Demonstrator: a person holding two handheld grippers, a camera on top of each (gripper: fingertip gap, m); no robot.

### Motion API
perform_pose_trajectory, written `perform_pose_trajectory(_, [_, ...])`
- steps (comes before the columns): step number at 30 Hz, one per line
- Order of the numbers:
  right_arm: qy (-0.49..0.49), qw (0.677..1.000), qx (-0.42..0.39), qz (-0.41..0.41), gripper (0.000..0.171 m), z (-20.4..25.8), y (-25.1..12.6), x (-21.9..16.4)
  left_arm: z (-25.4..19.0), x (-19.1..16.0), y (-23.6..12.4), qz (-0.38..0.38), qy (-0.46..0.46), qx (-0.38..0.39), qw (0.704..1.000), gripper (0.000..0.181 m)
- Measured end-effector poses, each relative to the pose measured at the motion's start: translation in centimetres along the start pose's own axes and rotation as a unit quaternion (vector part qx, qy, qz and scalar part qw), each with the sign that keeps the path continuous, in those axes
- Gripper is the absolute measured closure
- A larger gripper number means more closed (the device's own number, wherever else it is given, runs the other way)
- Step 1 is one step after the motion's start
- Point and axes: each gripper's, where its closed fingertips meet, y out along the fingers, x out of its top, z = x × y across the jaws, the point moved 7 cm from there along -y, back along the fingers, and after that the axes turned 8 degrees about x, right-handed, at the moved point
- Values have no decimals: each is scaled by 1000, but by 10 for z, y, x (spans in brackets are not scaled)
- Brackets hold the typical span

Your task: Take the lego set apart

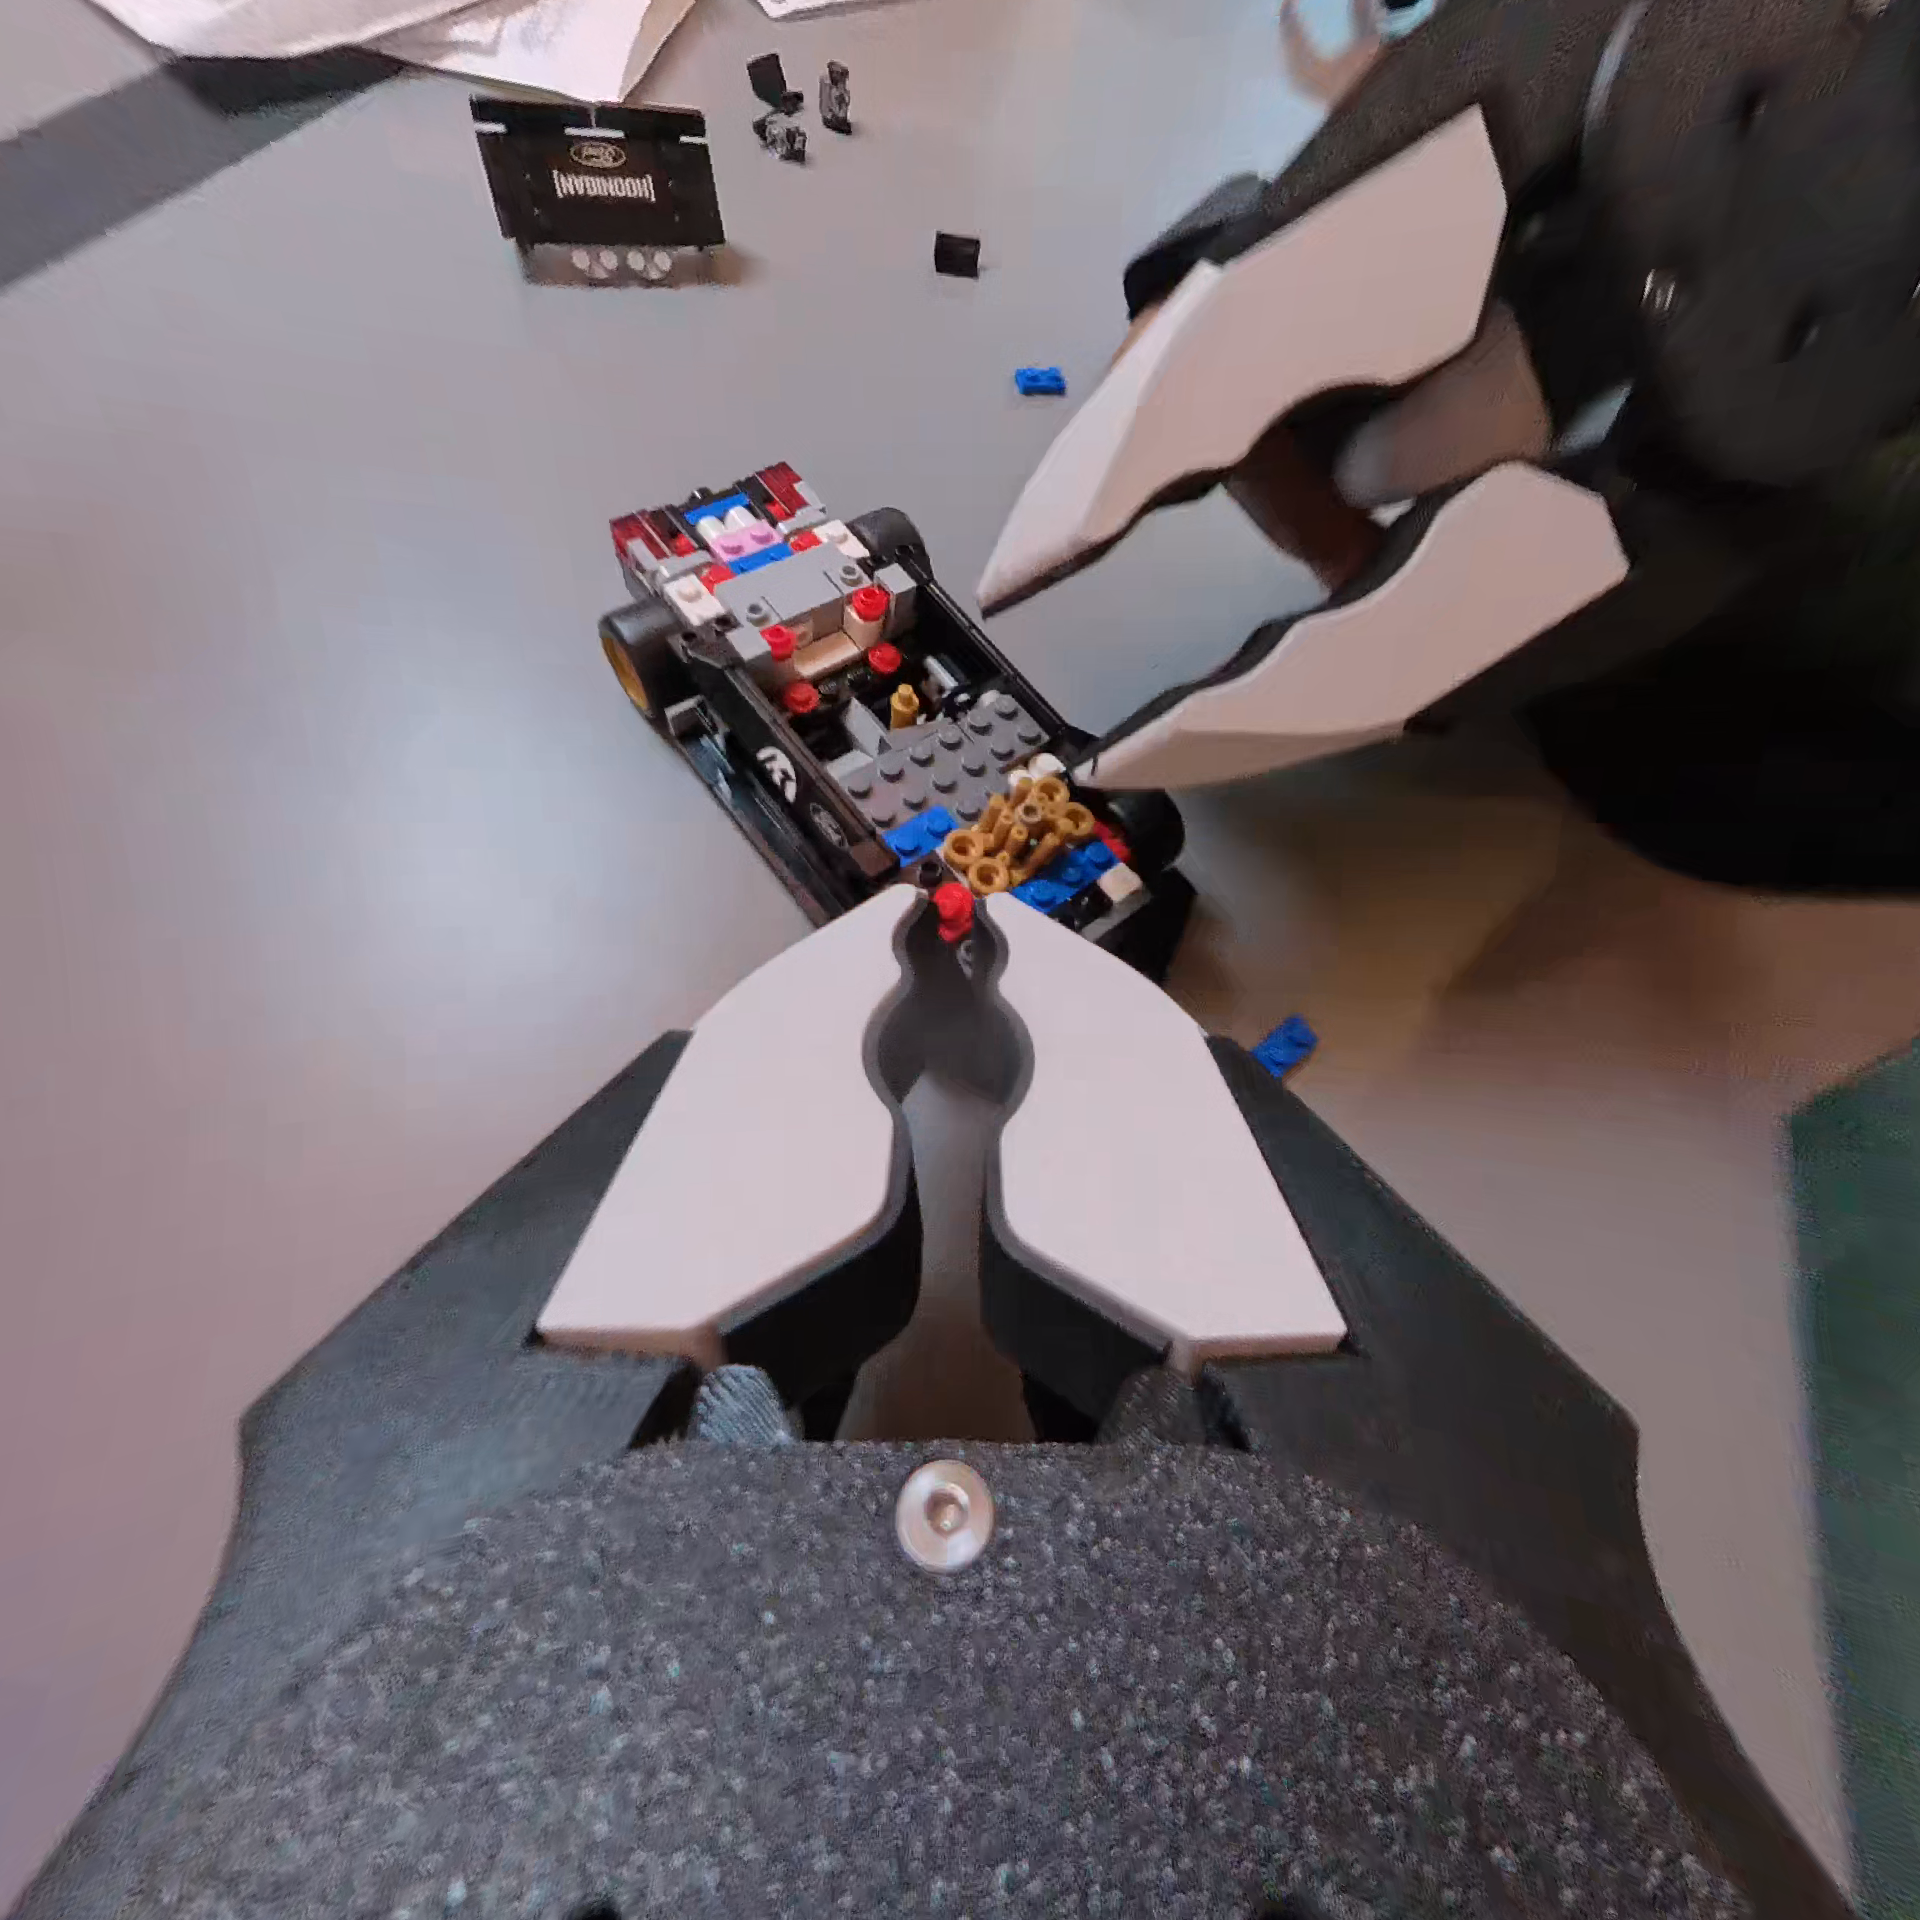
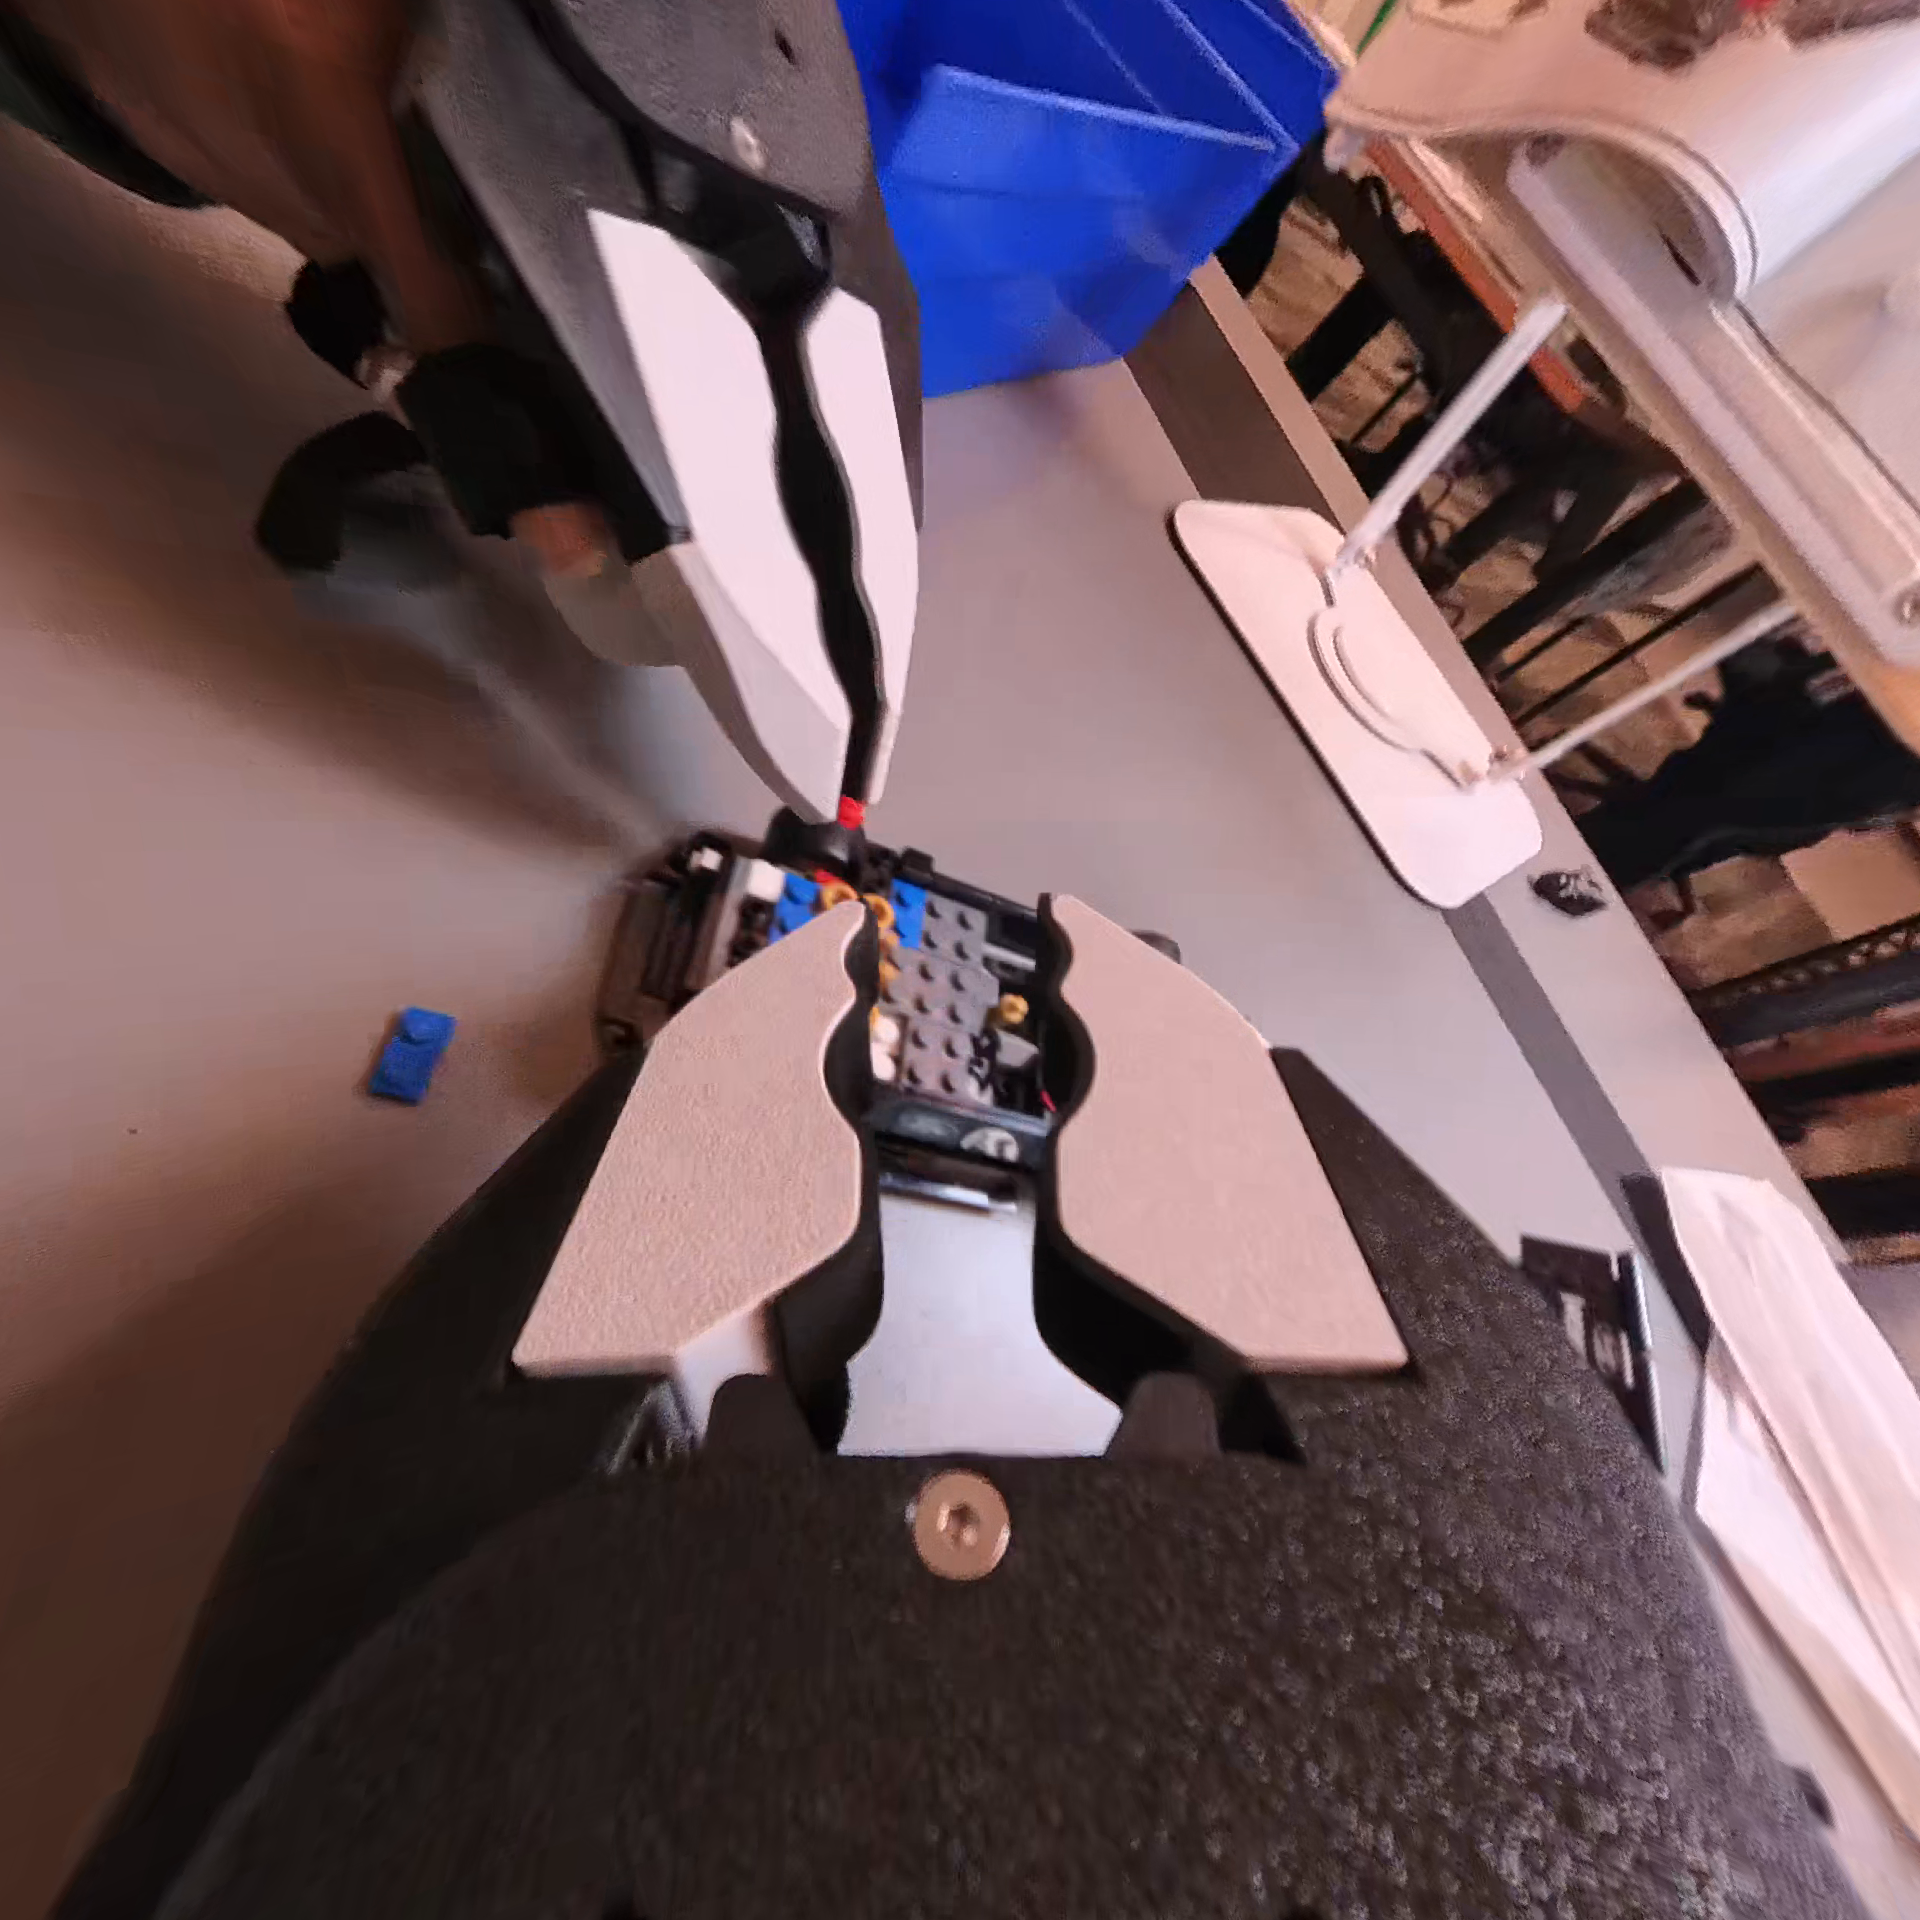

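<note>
Closest to the left wrist camera, the left gripper (image 1: 951, 914) is seen with its two pale fingers drawn nearly together, and a small red piece (image 1: 953, 916) is pinched between their tips. In the right wrist view the same gripper (image 2: 854, 808) is shown coming down from above, the red piece (image 2: 852, 810) held at its very tip, just over the near end of the lego car (image 2: 935, 997).

On the grey table (image 1: 312, 727) the lego car (image 1: 862, 707) is found, partly stripped, with its grey studded plates, blue plates and a cluster of gold pieces (image 1: 1023, 831) laid open. Its front end lies just beyond the left gripper's tips; whether the red piece is still attached to the car cannot be told.

From the right, the right gripper (image 1: 1039, 686) is held with its fingers spread apart, one tip beside the car's side and the other near the gold cluster. In its own view, the right gripper (image 2: 956, 914) is seen straddling the middle of the car, the model showing in the gap between the fingers.

Loose parts are scattered about: a blue plate (image 1: 1040, 380) beyond the car, another blue plate (image 1: 1285, 1042) beside the left gripper, a black piece (image 1: 956, 254), several small black pieces (image 1: 800, 99) and a black panel (image 1: 597, 187) farther off. A blue bin (image 2: 1060, 187) and a white lamp base (image 2: 1361, 696) are seen at the table's far side.
</note>
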Motion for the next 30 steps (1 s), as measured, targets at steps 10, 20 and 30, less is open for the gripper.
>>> perform_pose_trajectory(10, [52,998,21,2,142,-9,-5,-10,-4,6,13,62,102,14,993,175])
perform_pose_trajectory(20, [68,997,20,-4,142,-12,-7,-10,-2,8,13,70,118,-2,990,173])
perform_pose_trajectory(30, [71,997,22,-2,142,-12,-6,-11,1,6,12,70,121,-6,990,169])
